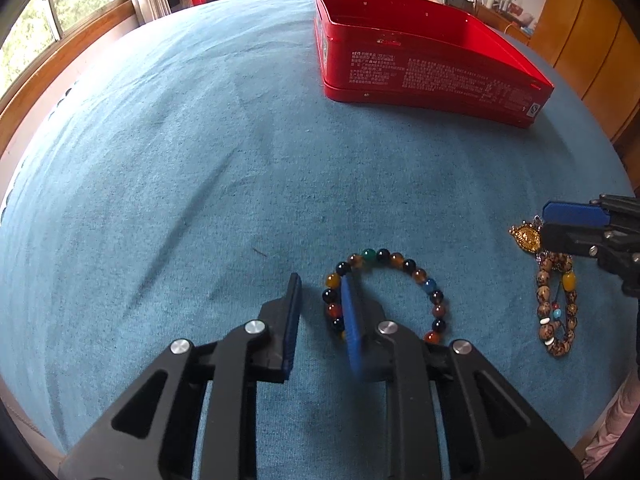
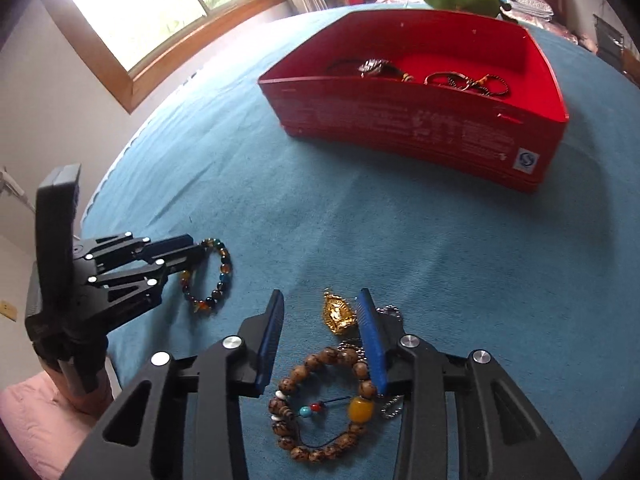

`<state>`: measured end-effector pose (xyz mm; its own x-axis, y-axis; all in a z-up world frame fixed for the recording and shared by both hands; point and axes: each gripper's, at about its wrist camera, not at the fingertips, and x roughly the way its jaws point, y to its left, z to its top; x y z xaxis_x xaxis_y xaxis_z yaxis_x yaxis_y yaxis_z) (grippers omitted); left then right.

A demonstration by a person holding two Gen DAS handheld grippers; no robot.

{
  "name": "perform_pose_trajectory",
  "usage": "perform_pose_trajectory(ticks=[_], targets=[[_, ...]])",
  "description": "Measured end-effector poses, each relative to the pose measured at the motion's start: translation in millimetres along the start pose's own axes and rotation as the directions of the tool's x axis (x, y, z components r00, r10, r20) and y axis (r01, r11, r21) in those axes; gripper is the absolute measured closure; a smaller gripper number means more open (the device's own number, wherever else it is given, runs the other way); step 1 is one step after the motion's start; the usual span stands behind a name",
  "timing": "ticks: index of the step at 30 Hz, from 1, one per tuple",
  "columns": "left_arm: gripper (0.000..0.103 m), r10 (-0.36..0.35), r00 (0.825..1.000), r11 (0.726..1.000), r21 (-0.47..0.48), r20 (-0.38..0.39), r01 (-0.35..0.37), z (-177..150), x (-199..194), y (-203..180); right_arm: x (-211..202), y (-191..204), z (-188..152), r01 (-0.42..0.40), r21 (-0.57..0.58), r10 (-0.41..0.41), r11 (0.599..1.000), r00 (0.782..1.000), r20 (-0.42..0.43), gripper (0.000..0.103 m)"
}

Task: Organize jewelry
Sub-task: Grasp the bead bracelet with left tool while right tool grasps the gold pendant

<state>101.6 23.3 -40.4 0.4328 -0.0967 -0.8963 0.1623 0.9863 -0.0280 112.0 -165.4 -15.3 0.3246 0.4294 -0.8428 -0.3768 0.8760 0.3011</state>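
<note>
Blue cloth covers the bed under my grippers, with the open red tin box farther off. My left gripper is narrowed around the multicoloured glass-bead bracelet. My right gripper straddles, half open, the brown wooden-bead bracelet beside the gold pendant.

A multicoloured glass-bead bracelet is lying flat on blue cloth. A brown wooden-bead bracelet is lying beside a gold pendant. An open red tin is holding more jewelry.
</note>
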Motion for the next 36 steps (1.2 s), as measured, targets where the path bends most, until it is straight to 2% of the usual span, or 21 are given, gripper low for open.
perform_pose_trajectory(ticks=[2,6,8,9,12,15,20,26,29,32,33,36], targets=[[0.086,-0.004,1.000,1.000,-0.005,0.004,0.004,-7,-3,2,7,1,-1,0.011,-0.002,-0.011,1.000,1.000,-0.021,0.065],[0.093,-0.006,1.000,1.000,-0.028,0.008,0.006,1,-1,9,13,-1,-3,0.041,-0.011,-0.042,0.999,0.999,-0.026,0.067],[0.094,-0.011,1.000,0.999,-0.045,0.012,0.012,7,2,12,13,-4,-2,0.071,-0.003,-0.071,0.997,0.997,-0.027,0.068],[0.094,-0.011,1.000,0.999,-0.052,0.014,0.012,9,3,12,11,-9,-2,0.089,0.001,-0.089,0.996,0.996,-0.024,0.075],[0.094,0.019,0.999,0.997,-0.081,0.038,-0.016,17,7,14,10,-20,-1,0.133,0.039,-0.132,0.990,0.991,-0.016,0.076],[0.094,0.031,0.998,0.997,-0.077,0.052,-0.027,19,7,12,2,-26,-4,0.082,0.053,-0.082,0.995,0.997,-0.004,0.075],[0.094,0.024,0.998,0.997,-0.071,0.057,-0.020,21,8,12,-4,-13,-5,0.007,-0.028,-0.007,1.000,1.000,-0.021,0.074],[0.093,0.014,0.999,0.997,-0.079,0.053,-0.009,18,6,17,16,5,-5,0.021,-0.093,-0.030,0.995,0.995,-0.091,0.073],[0.093,0.012,0.999,0.997,-0.080,0.051,-0.008,19,7,17,20,7,-8,0.036,-0.109,-0.046,0.993,0.995,-0.092,0.073],[0.094,0.012,0.998,0.997,-0.078,0.056,-0.008,19,7,16,20,7,-9,0.060,-0.118,-0.070,0.991,0.994,-0.080,0.081],[0.094,0.010,0.998,0.997,-0.079,0.057,-0.006,20,7,16,22,8,-10,0.084,-0.130,-0.094,0.988,0.993,-0.072,0.091],[0.094,0.004,0.998,0.997,-0.082,0.058,0.001,19,6,17,18,5,-12,0.073,-0.118,-0.080,0.990,0.995,-0.059,0.091]])
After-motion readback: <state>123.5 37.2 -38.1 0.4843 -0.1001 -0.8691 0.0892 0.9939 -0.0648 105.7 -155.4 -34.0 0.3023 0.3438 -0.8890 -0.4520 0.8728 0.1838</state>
